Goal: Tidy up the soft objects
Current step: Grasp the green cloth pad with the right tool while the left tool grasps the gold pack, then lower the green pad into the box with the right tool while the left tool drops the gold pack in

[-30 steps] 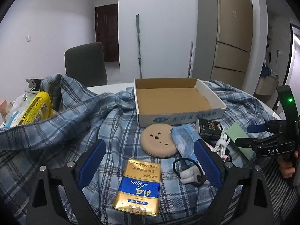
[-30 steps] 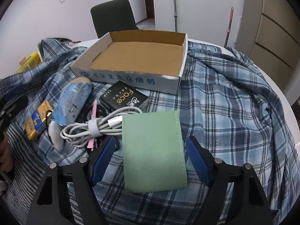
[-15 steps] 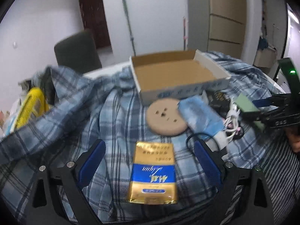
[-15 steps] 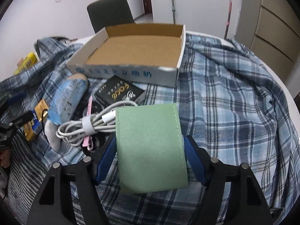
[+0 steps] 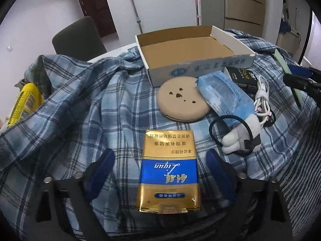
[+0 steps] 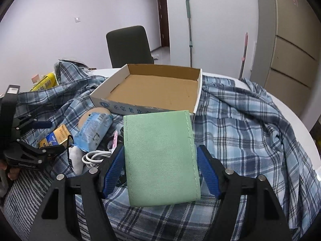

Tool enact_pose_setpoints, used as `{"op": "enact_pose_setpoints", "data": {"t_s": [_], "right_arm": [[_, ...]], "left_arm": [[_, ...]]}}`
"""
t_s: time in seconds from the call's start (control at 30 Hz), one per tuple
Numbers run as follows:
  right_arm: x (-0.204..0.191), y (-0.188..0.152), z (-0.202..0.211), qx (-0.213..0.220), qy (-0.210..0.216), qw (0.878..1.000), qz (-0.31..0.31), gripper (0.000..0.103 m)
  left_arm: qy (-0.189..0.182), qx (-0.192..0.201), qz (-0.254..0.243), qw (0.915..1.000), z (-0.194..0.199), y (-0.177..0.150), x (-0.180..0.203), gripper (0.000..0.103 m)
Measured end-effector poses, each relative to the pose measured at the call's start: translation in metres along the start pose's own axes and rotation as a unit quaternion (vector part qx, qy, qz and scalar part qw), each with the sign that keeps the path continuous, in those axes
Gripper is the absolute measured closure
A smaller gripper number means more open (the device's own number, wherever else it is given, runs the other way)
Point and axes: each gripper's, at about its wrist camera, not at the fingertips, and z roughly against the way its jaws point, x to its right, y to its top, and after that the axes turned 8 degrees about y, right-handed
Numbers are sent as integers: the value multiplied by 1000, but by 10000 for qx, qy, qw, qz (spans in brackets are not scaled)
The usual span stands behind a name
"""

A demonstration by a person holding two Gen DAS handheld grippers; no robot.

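Lifted since a second ago, one green cloth pouch (image 6: 160, 156) now sits clamped between the right gripper (image 6: 160, 170) pads, raised off the plaid shirt (image 6: 250, 124), with one cardboard box (image 6: 152, 88) at twelve o'clock, nothing inside it. Left gripper (image 5: 160, 172) has moved closer, fingers spread wide either side of one gold-and-blue packet (image 5: 169, 168) without touching; one tan disc (image 5: 181, 100) lies at twelve, one blue tissue pack (image 5: 222, 96) at one.

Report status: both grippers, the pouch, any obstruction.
Right gripper shut on green pouch, lifted. Left gripper open astride gold pack. Box ahead, unobstructed.
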Motion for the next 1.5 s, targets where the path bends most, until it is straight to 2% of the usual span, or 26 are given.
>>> {"op": "enact_pose_setpoints", "data": {"t_s": [0.07,0.1,0.23,0.4,0.5,0.57,0.73,0.87,0.97,1.07,1.33,1.5], "right_arm": [[-1,-1,1,37,-1,10000,47,32],[-2,-1,0,36,-19,10000,75,32],[-4,-2,1,59,-55,9999,117,32],[-6,-2,6,229,-68,9996,155,32],[-10,-3,13,461,-100,9986,237,32],[-14,-3,17,627,-113,9975,303,32],[-22,-4,28,1001,-195,9938,443,32],[-25,-3,35,1171,-463,9910,449,32],[-30,0,45,1379,-650,9876,382,32],[-35,8,53,1494,-641,9859,406,32],[-55,52,78,2118,-777,9725,585,32],[-56,85,80,2541,-988,9608,495,32]], "left_arm": [[-11,-62,-8,10000,-3,-1,0,39],[-31,-115,24,9999,-5,-2,-2,44],[-210,-257,223,9992,-11,-3,-10,46],[-228,418,299,9984,11,-4,-14,47],[-214,981,380,9942,28,-7,-15,47],[-256,1365,425,9894,40,-11,-16,47],[-172,2312,517,9714,73,-23,-20,47],[-49,2844,583,9569,90,-23,-21,47],[-5,3088,684,9487,103,-25,-22,47],[-230,3186,1035,9419,120,-20,-26,47],[-27,3677,1047,9240,163,14,-21,47],[161,4053,1084,9076,174,43,-12,47]]}}
